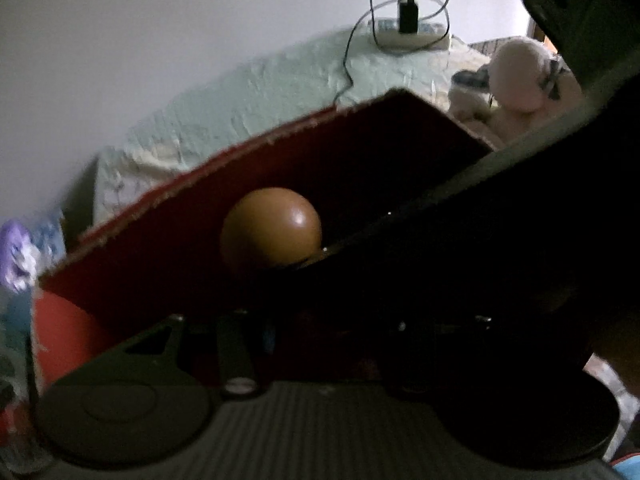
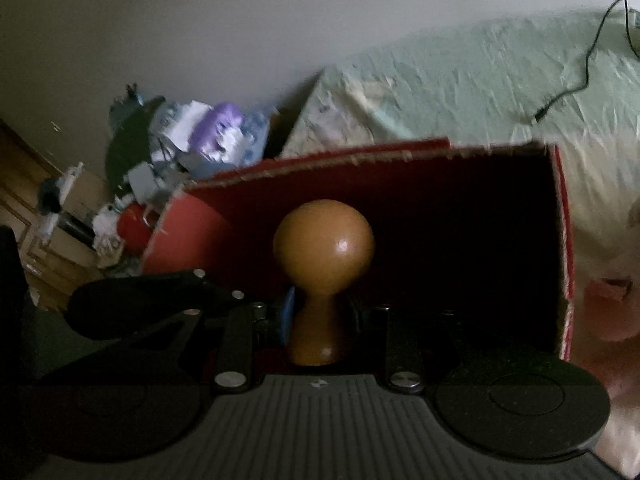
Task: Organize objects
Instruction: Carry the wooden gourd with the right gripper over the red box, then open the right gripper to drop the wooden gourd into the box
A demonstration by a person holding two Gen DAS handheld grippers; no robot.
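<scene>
A red cardboard box [image 2: 440, 184] hangs tilted in the air with its open side towards both cameras. My right gripper [image 2: 316, 320] is shut on the stem of an orange-brown wooden knob [image 2: 324, 248], whose round head sits inside the box mouth. In the left wrist view the same knob [image 1: 272, 236] shows inside the box [image 1: 160, 256], and the dark right gripper [image 1: 500, 220] reaches in from the right. My left gripper [image 1: 320, 320] sits at the box's lower edge and appears shut on its wall. Its fingertips are lost in shadow. It shows as a black arm [image 2: 152, 304] at the box's left corner.
Behind the box lies a bed with a pale green cover [image 1: 260, 92]. On it are a black charger with looped cable [image 1: 408, 16] and a white plush toy [image 1: 520, 76]. A pile of clutter [image 2: 192, 136] and a wooden cabinet [image 2: 24, 200] stand at the left.
</scene>
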